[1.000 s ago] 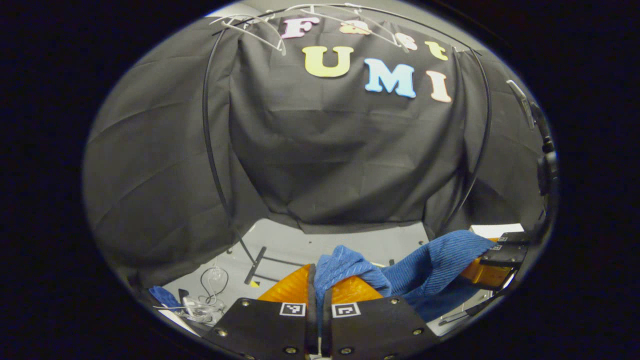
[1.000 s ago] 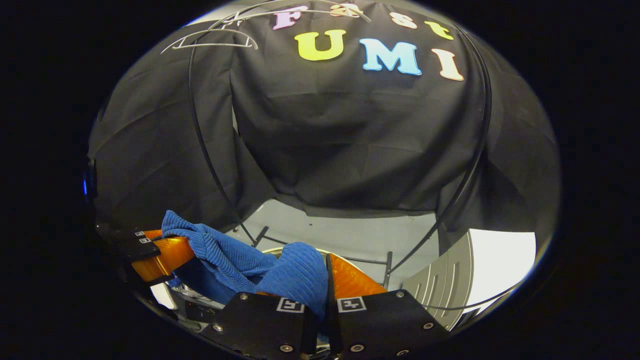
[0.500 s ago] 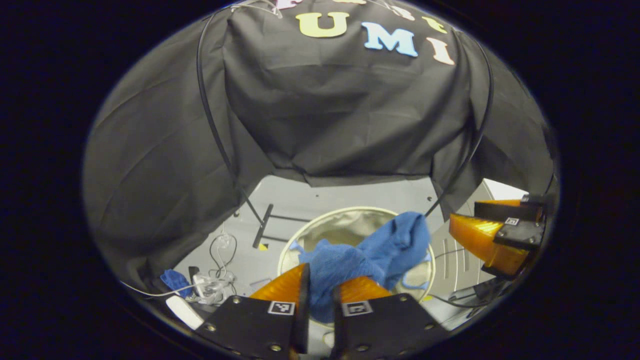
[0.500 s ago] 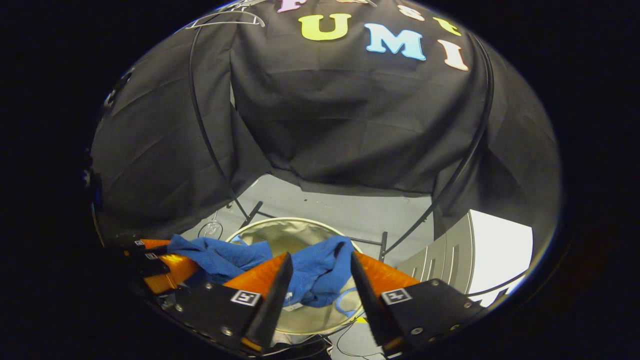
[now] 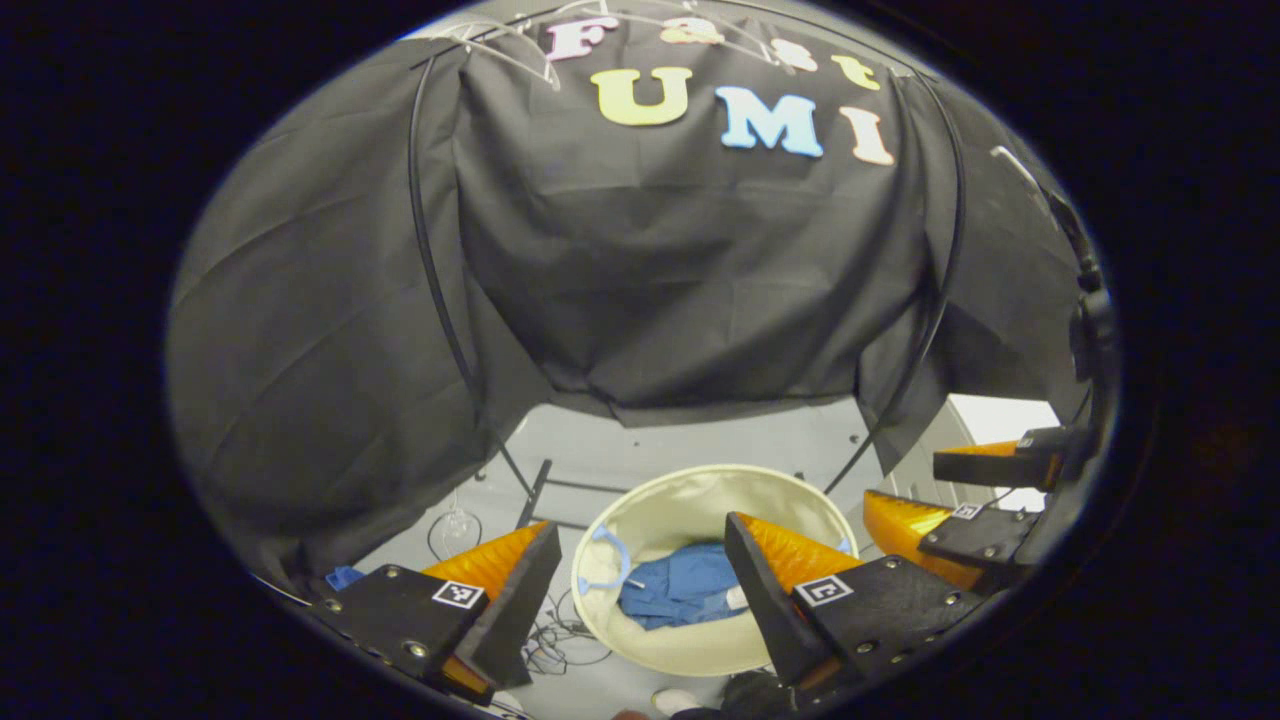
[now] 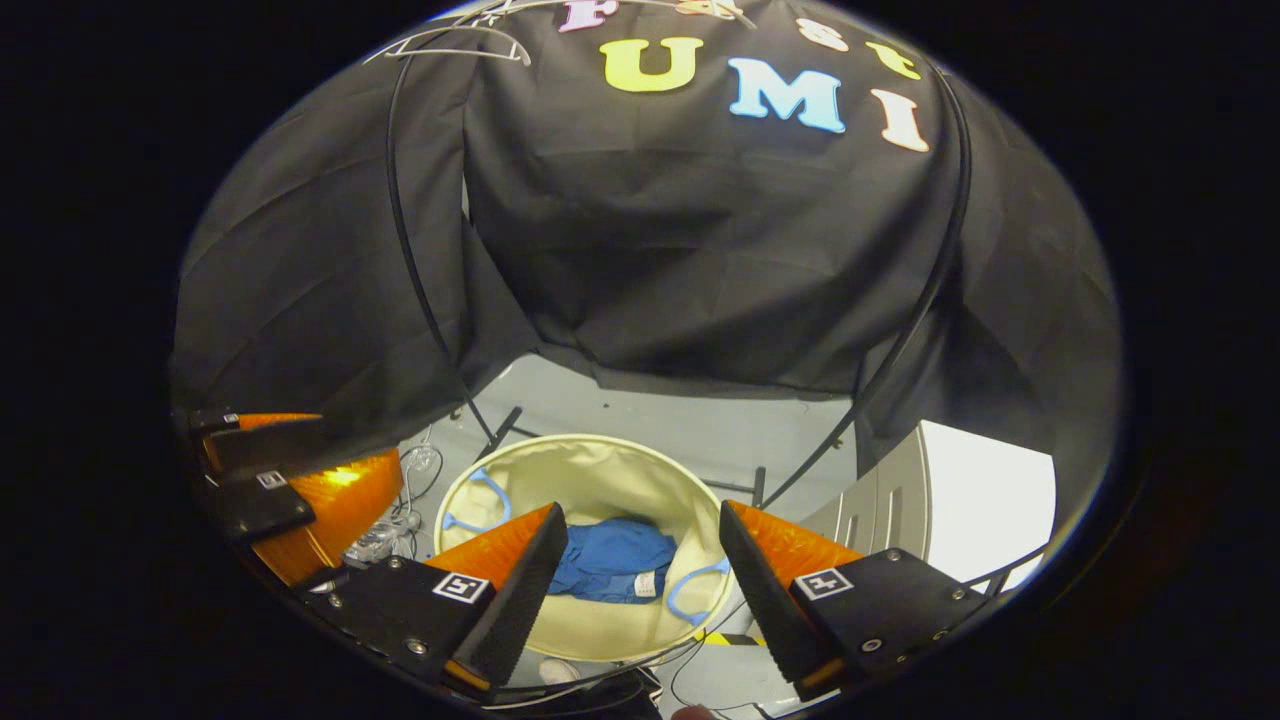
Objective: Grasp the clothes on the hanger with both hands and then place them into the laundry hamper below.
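Pale grey floor (image 5: 690, 445) underneath, closed in behind by a draped black cloth wall (image 5: 660, 260) with thin black poles (image 5: 432, 250) curving up either side; at the top left, empty white wire hangers (image 6: 450, 45) on the rail. On the floor to the left, a tangle of cables (image 6: 385, 535); to the right, a white box (image 6: 985, 500) beside a grey ribbed panel. In the left gripper view, left tongs (image 5: 640, 575) spread wide and holding nothing, directly above the round cream laundry hamper (image 5: 690, 490) with light blue loop handles (image 5: 600, 560). Inside, on the bottom, blue clothes (image 5: 685, 598) lying crumpled in a flat heap, long axis roughly left to right, no clear pointing end. Further right in that view, the right tongs (image 5: 960, 495) seen from the side, parted. In the right gripper view, right tongs (image 6: 635, 570) likewise wide and empty over the hamper (image 6: 590, 470), clothes (image 6: 610, 572) between the fingers, left tongs (image 6: 290, 470) at the left edge.
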A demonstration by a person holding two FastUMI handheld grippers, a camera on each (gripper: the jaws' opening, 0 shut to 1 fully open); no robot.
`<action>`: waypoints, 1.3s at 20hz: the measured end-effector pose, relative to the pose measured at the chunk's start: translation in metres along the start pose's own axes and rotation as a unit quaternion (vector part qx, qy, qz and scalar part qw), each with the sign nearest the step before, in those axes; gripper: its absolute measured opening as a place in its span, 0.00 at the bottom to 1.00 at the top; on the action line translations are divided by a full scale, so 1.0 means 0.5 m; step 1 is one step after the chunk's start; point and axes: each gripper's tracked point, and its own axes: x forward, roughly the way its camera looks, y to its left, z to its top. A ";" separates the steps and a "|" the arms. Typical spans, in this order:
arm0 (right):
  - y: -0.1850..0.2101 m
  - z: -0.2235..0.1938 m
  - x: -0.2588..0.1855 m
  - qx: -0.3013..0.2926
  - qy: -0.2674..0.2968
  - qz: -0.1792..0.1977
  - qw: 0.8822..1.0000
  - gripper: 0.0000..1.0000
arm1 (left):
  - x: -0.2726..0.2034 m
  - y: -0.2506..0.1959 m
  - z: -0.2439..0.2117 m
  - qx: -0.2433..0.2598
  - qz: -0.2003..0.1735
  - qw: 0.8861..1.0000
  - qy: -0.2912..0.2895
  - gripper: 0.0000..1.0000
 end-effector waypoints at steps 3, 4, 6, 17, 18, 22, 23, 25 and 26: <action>-0.014 0.081 -0.079 0.003 -0.051 -0.015 0.999 0.95 | -0.073 0.010 0.121 0.009 -0.007 0.998 -0.065 0.96; -0.019 0.107 -0.105 0.005 -0.067 -0.021 0.997 0.95 | -0.099 0.018 0.162 0.010 -0.005 0.996 -0.086 0.96; -0.033 0.167 -0.168 0.013 -0.105 -0.033 0.994 0.95 | -0.155 0.032 0.245 0.008 -0.004 0.992 -0.128 0.96; -0.118 0.333 -0.486 0.024 -0.270 -0.093 0.958 0.95 | -0.471 0.051 0.479 0.003 -0.029 0.961 -0.276 0.96; -0.133 0.336 -0.511 0.023 -0.282 -0.102 0.954 0.94 | -0.486 0.047 0.483 0.004 -0.031 0.958 -0.283 0.96; -0.171 0.325 -0.606 0.021 -0.331 -0.134 0.934 0.93 | -0.565 0.026 0.496 0.001 -0.035 0.949 -0.314 0.96; -0.177 0.316 -0.621 0.021 -0.337 -0.138 0.931 0.94 | -0.582 0.025 0.493 -0.004 -0.031 0.947 -0.319 0.96; -0.168 0.292 -0.639 0.027 -0.342 -0.130 0.930 0.94 | -0.611 0.029 0.482 -0.014 -0.021 0.945 -0.327 0.96; -0.168 0.281 -0.645 0.030 -0.342 -0.127 0.931 0.94 | -0.627 0.033 0.476 -0.018 -0.017 0.944 -0.328 0.96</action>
